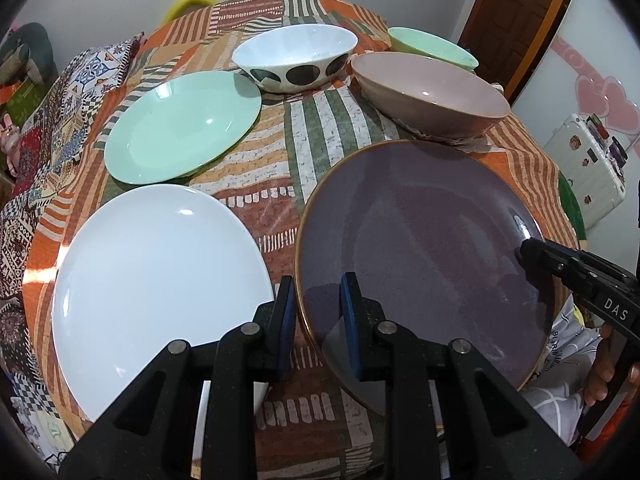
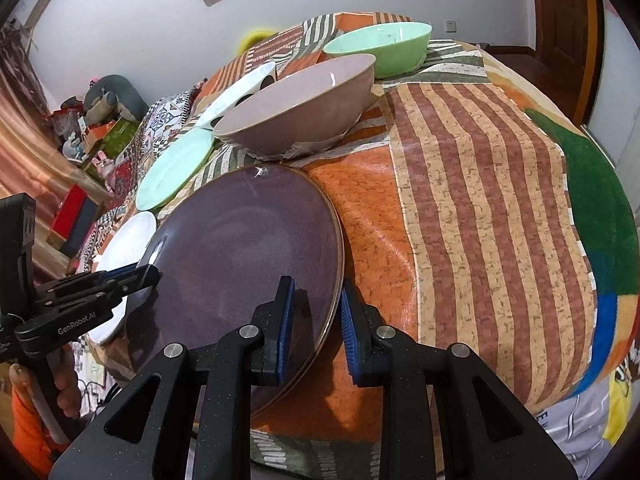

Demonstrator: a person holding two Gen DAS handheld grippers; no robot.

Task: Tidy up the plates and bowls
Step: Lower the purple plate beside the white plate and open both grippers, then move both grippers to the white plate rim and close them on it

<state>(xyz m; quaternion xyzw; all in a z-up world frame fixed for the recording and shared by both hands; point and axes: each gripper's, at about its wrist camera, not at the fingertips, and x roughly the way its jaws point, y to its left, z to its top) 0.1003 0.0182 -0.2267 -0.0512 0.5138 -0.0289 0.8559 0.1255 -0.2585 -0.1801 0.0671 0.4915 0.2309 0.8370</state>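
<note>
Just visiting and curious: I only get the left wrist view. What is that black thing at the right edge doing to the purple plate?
Observer: That is the right hand-held gripper, closed on the purple plate at its rim, one finger over the plate and one outside it.
Visitor: Is anything lying further right of it?
Observer: No dishes, only patterned tablecloth in stripes and a green patch.
Visitor: And the green bowl at the back?
Observer: From the right wrist its whole inside shows; it stands upright and looks empty.
</note>
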